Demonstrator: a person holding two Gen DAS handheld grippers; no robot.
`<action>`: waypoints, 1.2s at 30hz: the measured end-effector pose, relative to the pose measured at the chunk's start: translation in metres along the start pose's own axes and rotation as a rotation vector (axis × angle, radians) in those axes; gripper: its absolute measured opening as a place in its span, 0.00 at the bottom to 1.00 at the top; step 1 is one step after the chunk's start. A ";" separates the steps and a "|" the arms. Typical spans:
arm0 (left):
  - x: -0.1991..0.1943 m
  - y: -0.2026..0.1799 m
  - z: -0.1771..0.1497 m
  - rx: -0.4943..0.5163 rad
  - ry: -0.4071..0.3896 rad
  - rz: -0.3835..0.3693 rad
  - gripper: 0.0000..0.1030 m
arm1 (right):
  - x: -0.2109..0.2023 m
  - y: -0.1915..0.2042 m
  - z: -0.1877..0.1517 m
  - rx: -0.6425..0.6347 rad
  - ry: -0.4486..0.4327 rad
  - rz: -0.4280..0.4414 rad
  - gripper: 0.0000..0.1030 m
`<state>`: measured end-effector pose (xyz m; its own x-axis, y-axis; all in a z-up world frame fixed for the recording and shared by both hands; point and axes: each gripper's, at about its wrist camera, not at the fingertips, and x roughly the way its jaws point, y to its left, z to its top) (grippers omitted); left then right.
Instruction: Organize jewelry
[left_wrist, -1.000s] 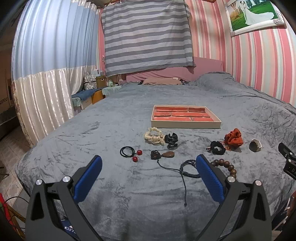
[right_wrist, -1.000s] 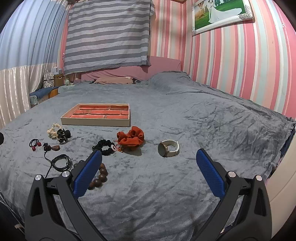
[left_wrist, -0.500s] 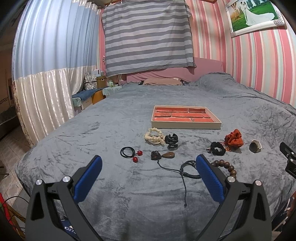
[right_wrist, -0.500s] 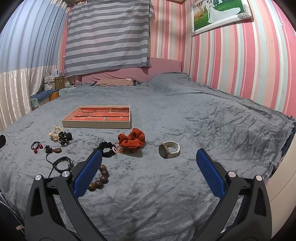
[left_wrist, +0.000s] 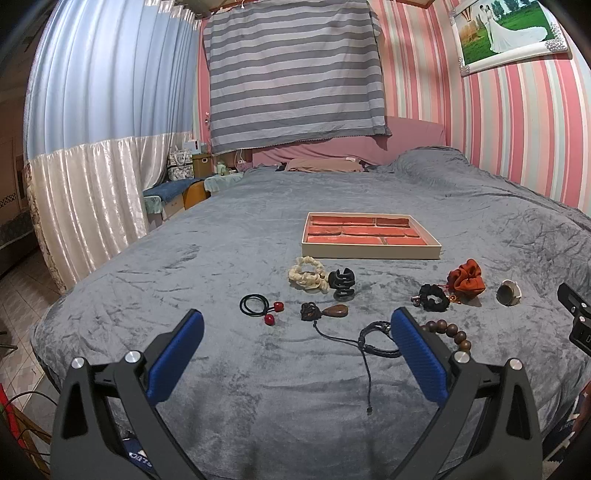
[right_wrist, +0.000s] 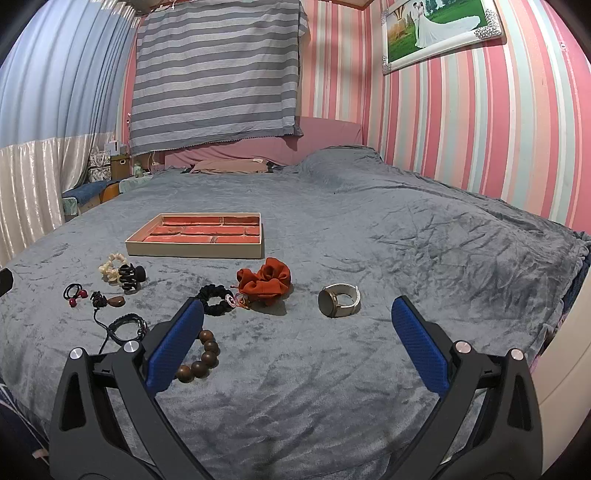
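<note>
Jewelry tray (left_wrist: 371, 252) unfilled, bead bracelet (right_wrist: 201, 354) half-hidden behind right gripper (right_wrist: 297, 341) fingers (right_wrist: 173, 349)

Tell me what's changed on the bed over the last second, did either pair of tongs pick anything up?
Nothing was picked up or let go. The right tongs drifted slightly: in their view the tray and watch slid a little rightward. The left tongs barely shifted. Both stayed wide open and empty above the blanket, and the jewelry, including the orange scrunchie and bead bracelet, lies where it was.
</note>
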<state>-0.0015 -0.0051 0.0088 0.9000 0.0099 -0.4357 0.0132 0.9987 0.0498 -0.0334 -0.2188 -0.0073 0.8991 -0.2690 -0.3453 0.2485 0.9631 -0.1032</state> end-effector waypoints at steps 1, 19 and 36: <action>0.000 -0.001 0.001 0.000 0.000 -0.001 0.96 | 0.000 0.000 0.000 0.000 0.000 0.000 0.96; -0.001 -0.002 0.001 -0.001 -0.004 -0.001 0.96 | 0.000 0.000 0.000 0.001 -0.001 0.001 0.96; -0.001 -0.003 0.002 -0.005 -0.008 -0.003 0.96 | 0.000 0.000 0.003 0.000 -0.007 -0.002 0.96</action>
<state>-0.0017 -0.0085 0.0109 0.9032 0.0063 -0.4291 0.0139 0.9989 0.0441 -0.0325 -0.2192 -0.0046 0.9013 -0.2704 -0.3385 0.2500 0.9627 -0.1034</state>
